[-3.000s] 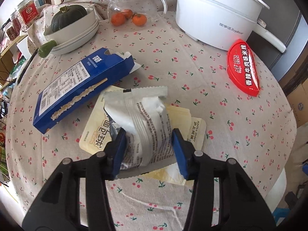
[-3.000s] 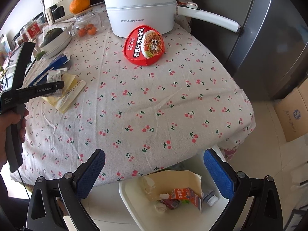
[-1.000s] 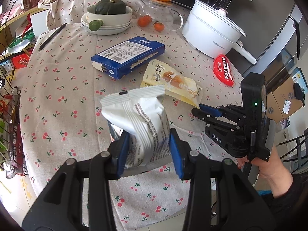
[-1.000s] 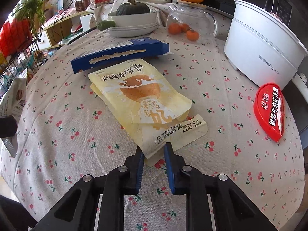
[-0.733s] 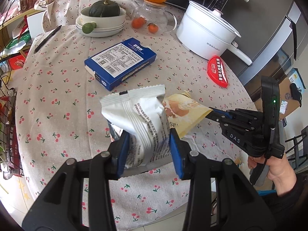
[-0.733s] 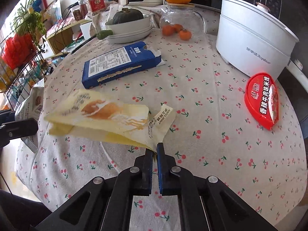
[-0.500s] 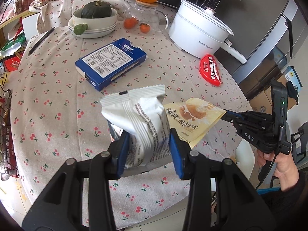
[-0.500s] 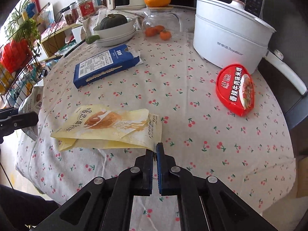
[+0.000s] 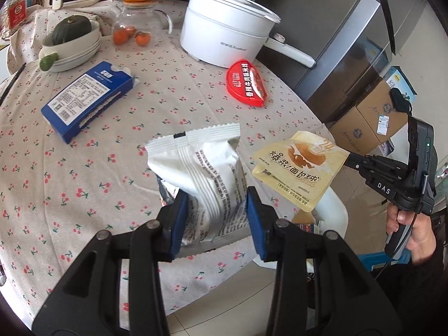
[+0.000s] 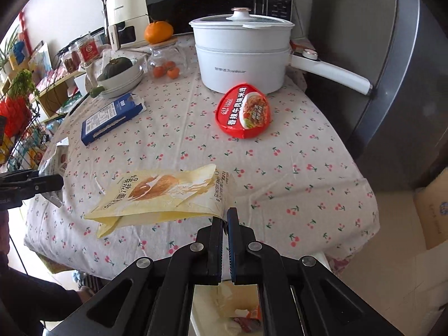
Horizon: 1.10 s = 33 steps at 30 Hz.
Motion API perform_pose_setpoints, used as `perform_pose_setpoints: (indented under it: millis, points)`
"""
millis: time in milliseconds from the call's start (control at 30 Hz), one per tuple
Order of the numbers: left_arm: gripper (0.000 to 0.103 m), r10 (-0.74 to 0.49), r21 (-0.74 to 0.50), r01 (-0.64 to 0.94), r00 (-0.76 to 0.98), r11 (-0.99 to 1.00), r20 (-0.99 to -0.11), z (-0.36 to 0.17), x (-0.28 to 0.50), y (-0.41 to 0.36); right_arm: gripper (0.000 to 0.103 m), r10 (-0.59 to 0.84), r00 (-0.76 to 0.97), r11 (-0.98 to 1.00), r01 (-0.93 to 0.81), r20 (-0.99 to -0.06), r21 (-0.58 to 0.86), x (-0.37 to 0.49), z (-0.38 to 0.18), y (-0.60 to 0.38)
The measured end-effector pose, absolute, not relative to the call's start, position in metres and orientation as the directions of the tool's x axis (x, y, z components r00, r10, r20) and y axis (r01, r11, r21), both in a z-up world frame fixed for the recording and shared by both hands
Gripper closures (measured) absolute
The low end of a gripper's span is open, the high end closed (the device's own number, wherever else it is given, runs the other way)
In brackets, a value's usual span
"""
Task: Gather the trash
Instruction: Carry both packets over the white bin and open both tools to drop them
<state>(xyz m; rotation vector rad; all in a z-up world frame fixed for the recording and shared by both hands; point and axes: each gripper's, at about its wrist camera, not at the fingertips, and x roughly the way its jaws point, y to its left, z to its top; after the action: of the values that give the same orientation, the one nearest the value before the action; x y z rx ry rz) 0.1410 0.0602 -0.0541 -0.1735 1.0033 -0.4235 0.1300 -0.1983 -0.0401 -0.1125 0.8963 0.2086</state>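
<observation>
My left gripper [image 9: 214,212] is shut on a white snack wrapper [image 9: 204,170], held above the table's near edge. My right gripper [image 10: 225,218] is shut on the corner of a yellow bread bag [image 10: 165,196], held in the air over the table's edge; the bag also shows in the left wrist view [image 9: 299,168], above a white trash bin [image 9: 333,210]. The bin [image 10: 212,305] lies just below my right gripper and holds some trash. A blue carton [image 9: 89,100] and a red noodle lid [image 9: 246,84] lie on the cherry-print tablecloth [image 9: 84,173].
A white electric pot [image 9: 224,36] with a long handle, a glass jar of small oranges [image 9: 134,30] and a bowl with a green squash [image 9: 70,42] stand at the back. A grey fridge [image 10: 392,70] and cardboard boxes [image 9: 372,117] are to the right.
My right gripper closed on the yellow bag, lifted it off the table and carried it right, out over the bin. My left gripper, still holding the white wrapper, moved right toward the bin.
</observation>
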Motion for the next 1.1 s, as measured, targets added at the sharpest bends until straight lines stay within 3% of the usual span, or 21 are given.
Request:
perform_pose_setpoints:
  millis: [500,867,967,1033,1100]
  points:
    - [0.060,-0.481,-0.280,0.508,0.323,0.815,-0.815,-0.076,0.117,-0.080,0.099,-0.010,0.607,0.996,-0.064,-0.794,-0.061,0.037,-0.044,-0.312]
    - [0.060,-0.471,-0.244,0.614,0.238,0.750,-0.850,-0.099,0.094,-0.144,0.097,-0.099,0.524,0.984,-0.074,-0.846,-0.161,0.011,-0.077,-0.325]
    - [0.060,-0.462,-0.235,0.624,0.229,0.745,-0.857,-0.103,0.092,-0.150,0.088,-0.078,0.489,0.987,-0.083,-0.869,-0.135,0.013,-0.083,-0.323]
    - [0.060,-0.458,-0.229,0.628,0.228,0.743,-0.859,-0.104,0.090,-0.152,0.075,-0.074,0.472,0.989,-0.080,-0.879,-0.126,0.014,-0.086,-0.322]
    - [0.060,-0.453,-0.225,0.630,0.227,0.743,-0.862,-0.105,0.090,-0.152,0.053,-0.070,0.465,0.990,-0.077,-0.883,-0.119,0.015,-0.087,-0.321]
